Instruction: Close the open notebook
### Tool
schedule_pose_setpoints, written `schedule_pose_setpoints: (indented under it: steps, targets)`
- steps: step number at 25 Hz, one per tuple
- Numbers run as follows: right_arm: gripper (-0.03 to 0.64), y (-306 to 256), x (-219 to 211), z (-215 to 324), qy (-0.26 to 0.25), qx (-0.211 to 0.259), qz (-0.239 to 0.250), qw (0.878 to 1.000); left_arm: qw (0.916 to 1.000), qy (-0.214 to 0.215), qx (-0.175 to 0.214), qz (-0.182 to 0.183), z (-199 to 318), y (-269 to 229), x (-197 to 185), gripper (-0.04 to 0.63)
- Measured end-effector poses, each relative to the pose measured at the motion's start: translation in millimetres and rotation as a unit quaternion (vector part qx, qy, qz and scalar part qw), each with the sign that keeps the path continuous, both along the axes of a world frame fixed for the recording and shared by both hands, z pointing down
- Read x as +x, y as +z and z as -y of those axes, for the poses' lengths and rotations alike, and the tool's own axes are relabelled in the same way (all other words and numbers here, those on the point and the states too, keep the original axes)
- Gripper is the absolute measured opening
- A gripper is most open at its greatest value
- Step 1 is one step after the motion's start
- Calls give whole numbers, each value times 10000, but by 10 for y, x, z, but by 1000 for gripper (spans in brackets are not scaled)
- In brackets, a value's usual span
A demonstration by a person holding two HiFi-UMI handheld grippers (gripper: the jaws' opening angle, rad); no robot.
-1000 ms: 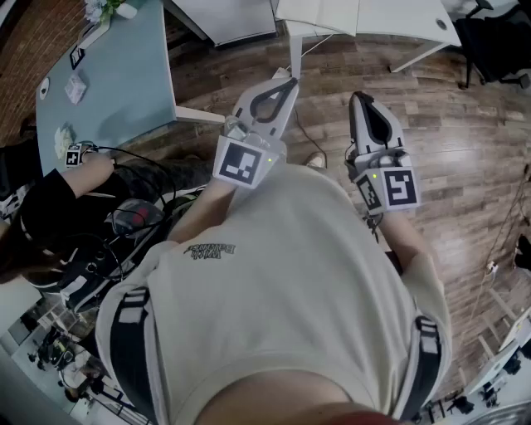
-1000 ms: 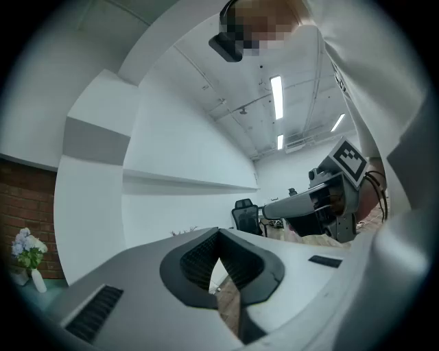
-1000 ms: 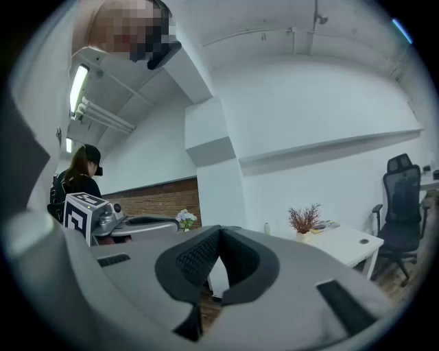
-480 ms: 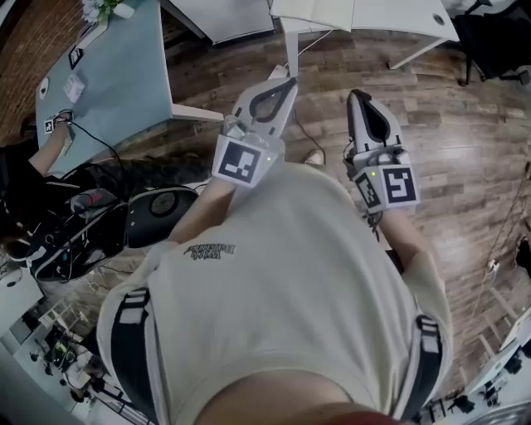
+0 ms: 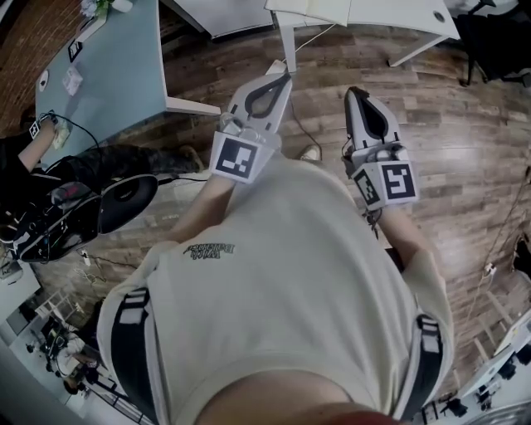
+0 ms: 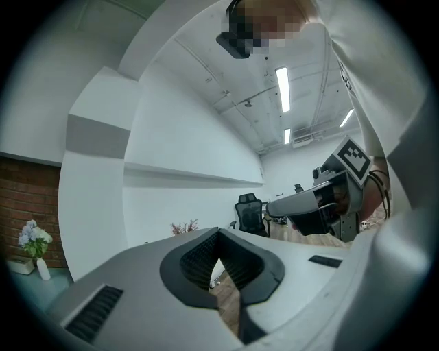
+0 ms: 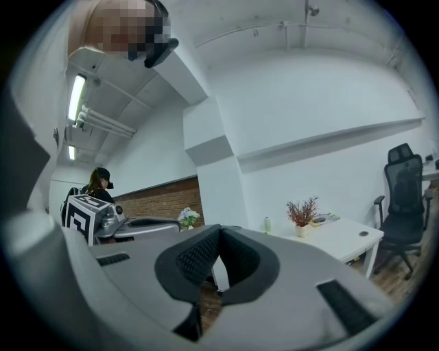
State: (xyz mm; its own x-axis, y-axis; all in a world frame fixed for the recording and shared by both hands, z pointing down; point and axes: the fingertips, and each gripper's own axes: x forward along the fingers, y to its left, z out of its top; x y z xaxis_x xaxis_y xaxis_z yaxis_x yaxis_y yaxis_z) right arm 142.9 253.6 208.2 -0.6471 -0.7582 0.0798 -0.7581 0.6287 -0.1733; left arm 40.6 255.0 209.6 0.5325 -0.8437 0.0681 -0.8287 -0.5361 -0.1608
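At the top edge of the head view, pale flat pages (image 5: 319, 8) lie on a white table (image 5: 398, 18); they look like the open notebook, though most of it is cut off. I stand on the wood floor short of that table. My left gripper (image 5: 287, 77) and right gripper (image 5: 355, 91) are held level at chest height, side by side, pointing at the table. Both are shut with nothing between the jaws. In the left gripper view the jaws (image 6: 219, 234) meet around an empty diamond gap. The right gripper view shows its jaws (image 7: 219, 230) the same way.
A teal table (image 5: 116, 66) stands to the left, with a seated person (image 5: 33, 166) and a black chair seat (image 5: 124, 199) beside it. A cable (image 5: 303, 124) trails over the floor ahead. The right gripper view shows a white desk (image 7: 343, 236) bearing a twig plant (image 7: 300, 212).
The floor and tables have slid down and left in the head view as I step toward the white table. The seated person has drawn back to the left edge. Both grippers stay shut.
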Motion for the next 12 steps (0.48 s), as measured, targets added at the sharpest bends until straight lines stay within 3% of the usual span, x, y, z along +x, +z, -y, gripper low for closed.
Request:
schedule_pose_setpoints:
  steps: [12]
  targets:
    - [3,72,222,35,-211,-16,101,9997,9995,-267,58,146,-50,-3,198,12]
